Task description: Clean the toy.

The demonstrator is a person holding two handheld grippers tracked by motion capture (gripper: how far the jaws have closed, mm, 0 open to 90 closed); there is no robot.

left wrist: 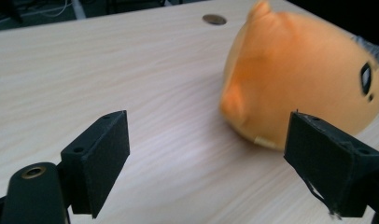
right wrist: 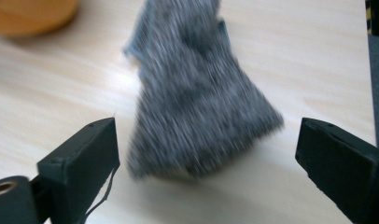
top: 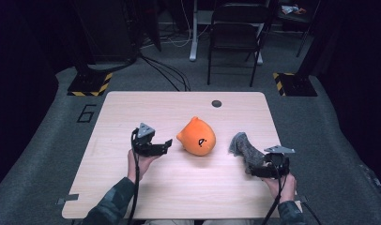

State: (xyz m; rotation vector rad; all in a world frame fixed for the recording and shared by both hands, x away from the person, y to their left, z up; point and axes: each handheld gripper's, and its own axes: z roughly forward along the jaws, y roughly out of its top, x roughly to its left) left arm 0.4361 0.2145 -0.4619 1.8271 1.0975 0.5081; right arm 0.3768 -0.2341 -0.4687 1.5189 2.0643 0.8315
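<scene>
While I've got a gripper in each hand at the wooden table [top: 132, 197], here's how things sit: my left gripper [top: 166, 145] is over the left half of the tabletop with its jaws pointing right toward the orange plush toy [top: 197, 136], and in the left gripper view those jaws stand wide apart with nothing between them but bare wood, the orange plush toy [left wrist: 299, 77] lying just past the right-hand pad, near it but not touching as far as I can see. The plush is on its side around the middle of the table, a little ear poking up and its dark eye mark facing my right side. My right gripper [top: 255, 169] is down near the right front edge, and its jaws are spread wide too. The grey furry thing [top: 244, 148] sits right in front of it, and in the right gripper view the grey furry thing [right wrist: 199, 93] stands up between the two pads with a gap on either side, so I'm not pinching it. That shot is pretty blurry, so I can't say exactly what the fuzzy piece is, maybe a scrap of fake fur. It's off to the right of the plush, close but apart. There's a small dark round cap [top: 217, 103] set into the far edge of the table, well away from both toys
</scene>
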